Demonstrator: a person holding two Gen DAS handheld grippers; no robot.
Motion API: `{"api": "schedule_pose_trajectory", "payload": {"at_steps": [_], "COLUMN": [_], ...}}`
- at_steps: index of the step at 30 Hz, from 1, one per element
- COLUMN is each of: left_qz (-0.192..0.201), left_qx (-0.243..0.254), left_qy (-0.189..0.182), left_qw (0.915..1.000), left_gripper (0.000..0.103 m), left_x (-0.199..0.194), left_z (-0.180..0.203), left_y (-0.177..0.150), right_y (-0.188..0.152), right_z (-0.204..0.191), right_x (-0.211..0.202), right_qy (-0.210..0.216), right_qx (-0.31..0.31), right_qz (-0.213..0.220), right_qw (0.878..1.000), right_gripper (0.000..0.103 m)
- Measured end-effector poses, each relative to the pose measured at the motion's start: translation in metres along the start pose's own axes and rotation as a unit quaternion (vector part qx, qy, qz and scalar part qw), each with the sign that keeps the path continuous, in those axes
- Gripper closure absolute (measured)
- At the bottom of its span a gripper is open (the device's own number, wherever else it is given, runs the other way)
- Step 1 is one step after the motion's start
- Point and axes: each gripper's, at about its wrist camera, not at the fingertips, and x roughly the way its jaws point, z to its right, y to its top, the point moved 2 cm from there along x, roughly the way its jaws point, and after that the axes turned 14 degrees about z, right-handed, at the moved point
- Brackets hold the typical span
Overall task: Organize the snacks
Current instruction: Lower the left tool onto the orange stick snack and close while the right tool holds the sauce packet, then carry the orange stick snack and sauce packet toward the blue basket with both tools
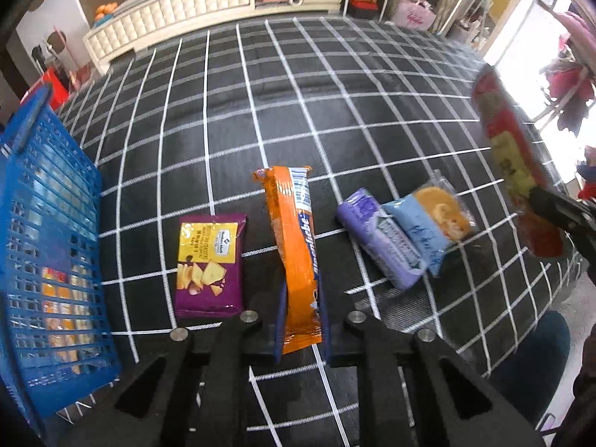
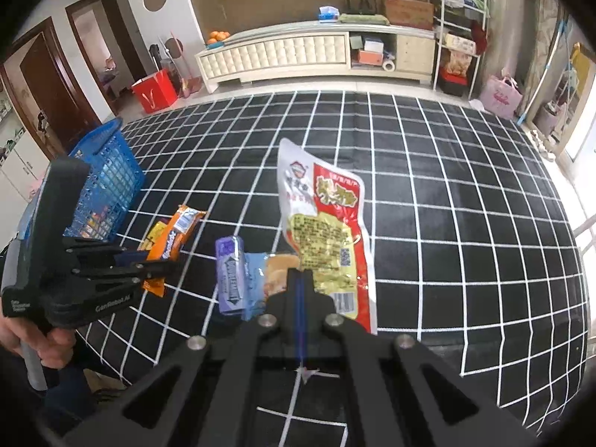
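Red pouch [image 2: 327,223] blurred in left view; basket [image 1: 48,260] cropped.

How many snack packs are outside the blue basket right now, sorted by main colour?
Purple: 2, the chips bag and the lilac packet
Orange: 1, the long wrapper in the left gripper
Light blue: 1, the cake pack
Red and white: 1, the pouch in the right gripper
Total: 5

Black plastic tongs [image 2: 300,279] with silver screws, blue-lined fingers [image 1: 282,320], possibly white lettering.
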Motion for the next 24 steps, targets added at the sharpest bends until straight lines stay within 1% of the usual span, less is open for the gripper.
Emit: {"api": "schedule_pose_trajectory", "payload": {"at_steps": [7,10,12,14,16,19,24], "left_qz": [0.046,0.064,0.074,0.084,0.090,0.104,0.120], "left_qx": [0.005,0.001,-0.001,-0.004,-0.008,-0.013,-0.021], "left_qy": [-0.016,-0.020,-0.023,-0.022,-0.018,-0.021,-0.010], "left_qw": [0.9988,0.9978,0.9970,0.9962,0.9958,0.9943,0.9925], "left_gripper": [0.090,0.090,0.090,0.090,0.090,0.090,0.090], "left_x": [-0.048,-0.069,-0.081,-0.095,-0.105,-0.122,-0.147], "left_z": [0.005,-0.007,-0.004,-0.009,-0.022,-0.034,-0.057], "left_y": [0.013,0.016,0.011,0.009,0.011,0.011,0.008], "right_y": [0.015,0.022,0.027,0.032,0.037,0.042,0.050], "right_z": [-0.026,-0.038,-0.046,-0.054,-0.062,-0.080,-0.109], "right_x": [-0.017,-0.025,-0.029,-0.032,-0.034,-0.036,-0.035], "right_qy": [0.006,0.009,0.012,0.017,0.022,0.029,0.044], "right_qx": [-0.013,-0.020,-0.023,-0.025,-0.027,-0.036,-0.053], "right_qz": [0.020,0.030,0.038,0.044,0.048,0.054,0.061], "right_qw": [1.000,0.999,0.999,0.999,0.998,0.997,0.996], "right_gripper": [0.102,0.102,0.102,0.102,0.102,0.102,0.102]}}
